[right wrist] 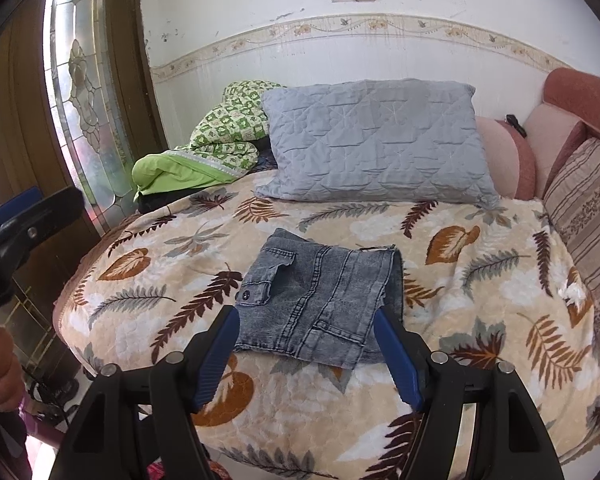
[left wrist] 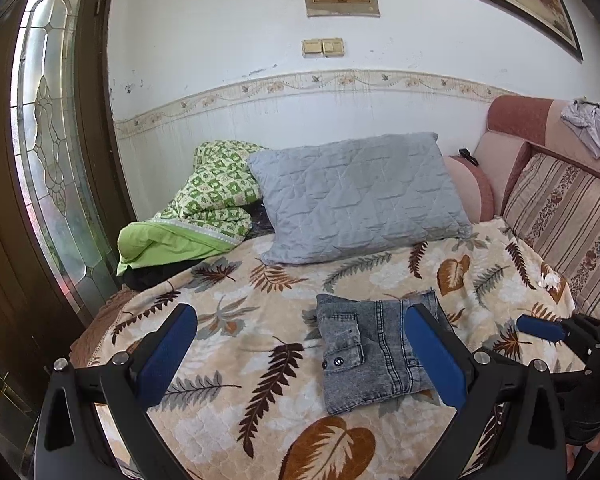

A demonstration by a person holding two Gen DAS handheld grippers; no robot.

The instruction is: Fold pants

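The grey denim pants [left wrist: 364,350] lie folded into a small square on the leaf-patterned blanket [left wrist: 240,360], pocket flap and button up. They also show in the right wrist view [right wrist: 320,300]. My left gripper [left wrist: 300,354] is open and empty, held above the blanket just left of the pants, its right finger over their edge. My right gripper [right wrist: 306,354] is open and empty, hovering over the near edge of the pants. The right gripper's blue pad shows at the right in the left wrist view [left wrist: 540,328].
A grey quilted pillow [right wrist: 376,144] and a green patterned quilt [right wrist: 220,140] lie at the back of the bed. A striped cushion [right wrist: 588,208] and pink sofa back stand at the right. A dark door with glass panel [left wrist: 48,140] stands at the left.
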